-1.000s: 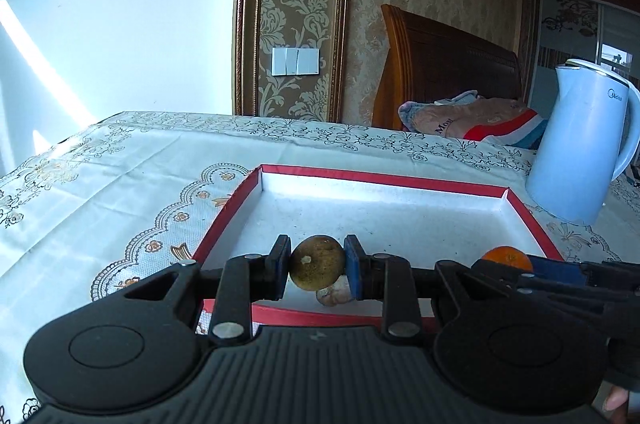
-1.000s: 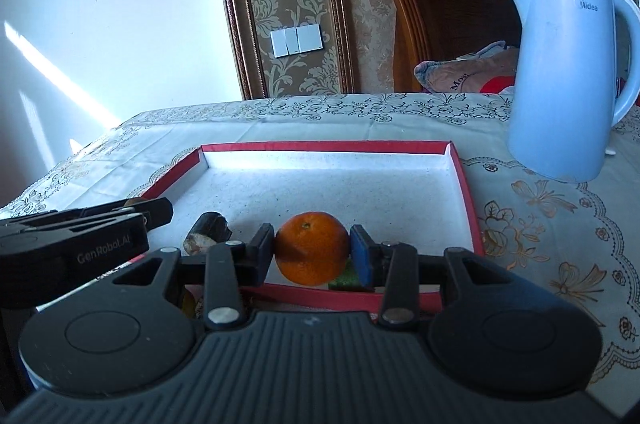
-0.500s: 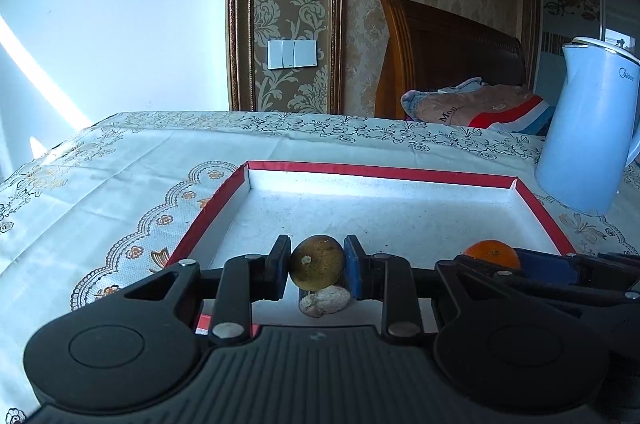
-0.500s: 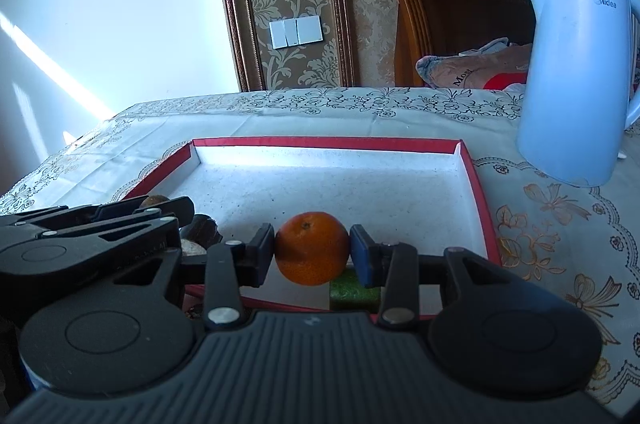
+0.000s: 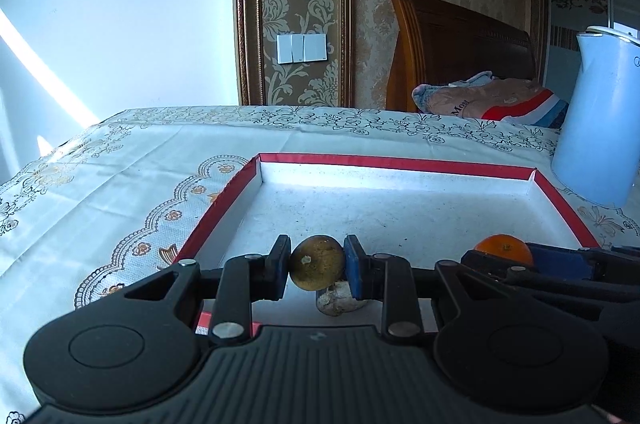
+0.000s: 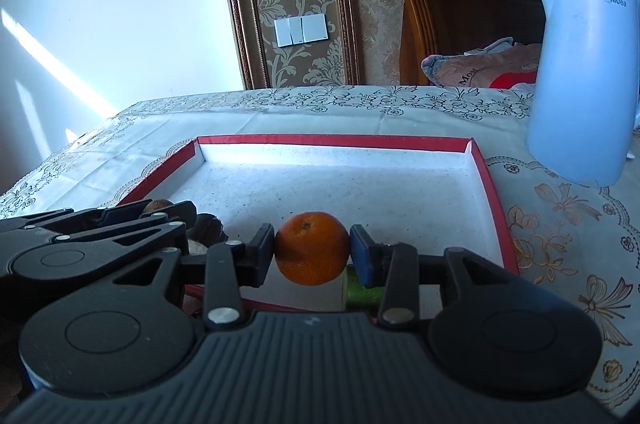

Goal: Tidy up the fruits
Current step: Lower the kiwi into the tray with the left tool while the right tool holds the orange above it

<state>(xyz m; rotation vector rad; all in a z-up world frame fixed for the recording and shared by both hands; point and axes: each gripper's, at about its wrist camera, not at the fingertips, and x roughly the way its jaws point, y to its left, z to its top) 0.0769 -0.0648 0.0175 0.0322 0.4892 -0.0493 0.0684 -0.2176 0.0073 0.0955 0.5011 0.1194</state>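
Pale blue kettle (image 6: 580, 80) reads "Midea". Left claw (image 5: 317, 267) pinches round brownish-yellow fruit (image 5: 317, 267); right claw (image 6: 312, 248) pinches dimpled orange mandarin (image 6: 312, 248), both above red-rimmed white tray (image 6: 360, 141).

A red-rimmed white tray (image 6: 494, 192) sits on a floral-patterned cream tablecloth (image 6: 560, 208) beside a pale-blue kettle (image 6: 580, 84).

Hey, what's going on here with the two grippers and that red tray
A person is sorting fruit with two handheld grippers. The left gripper is shut on a brownish round fruit, the right gripper on an orange. Both are held at the near edge of the red-rimmed tray. A pale lump and something green lie below them.
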